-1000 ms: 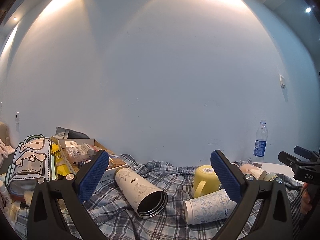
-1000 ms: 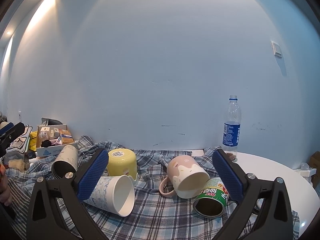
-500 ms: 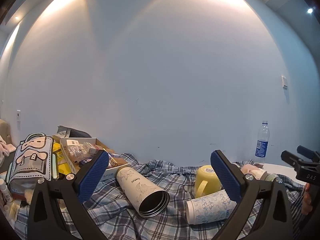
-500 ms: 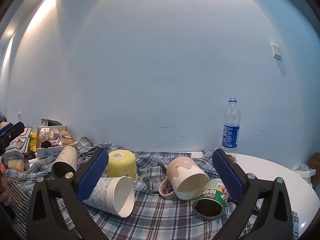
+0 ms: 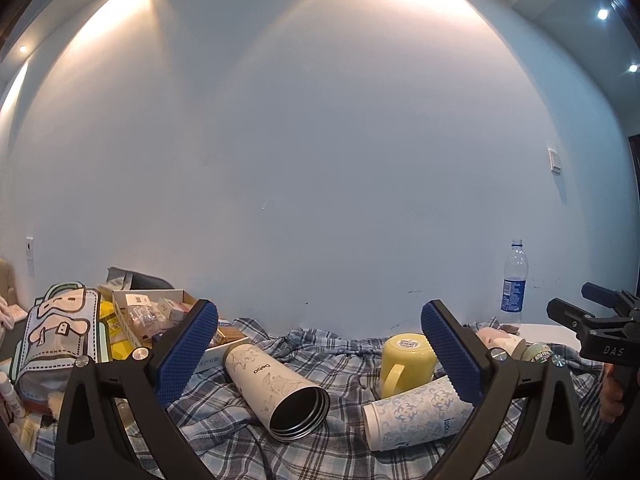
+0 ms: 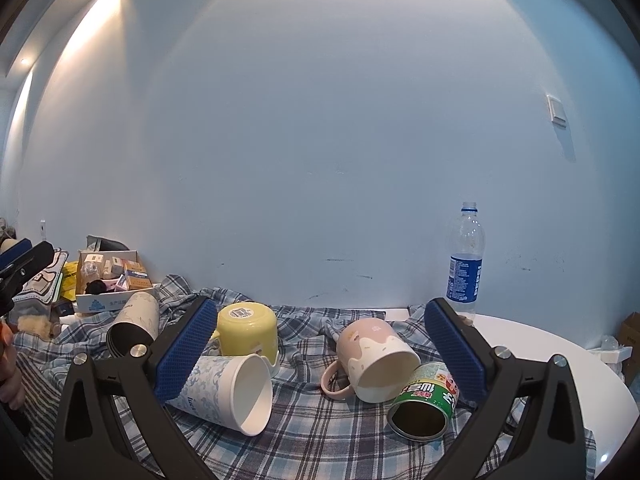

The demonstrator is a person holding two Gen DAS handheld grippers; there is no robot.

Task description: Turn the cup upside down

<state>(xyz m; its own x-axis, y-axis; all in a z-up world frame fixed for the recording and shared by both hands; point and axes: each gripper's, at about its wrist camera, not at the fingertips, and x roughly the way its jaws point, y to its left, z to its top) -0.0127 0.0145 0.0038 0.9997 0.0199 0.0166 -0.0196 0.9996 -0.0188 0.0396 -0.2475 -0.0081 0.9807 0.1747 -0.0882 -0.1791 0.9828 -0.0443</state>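
Note:
Several cups lie on a plaid cloth. A yellow mug stands upside down; it also shows in the left wrist view. A blue-patterned paper cup lies on its side, as do a pink mug, a green can and a white tumbler. My left gripper is open and empty above the tumbler and paper cup. My right gripper is open and empty above the cups.
A water bottle stands at the back right on the white table. A cardboard box of small items and a cartoon bag sit at the left. A white wall runs behind.
Both grippers have drifted very slightly; the scene sits a little lower in the right wrist view. No object has moved.

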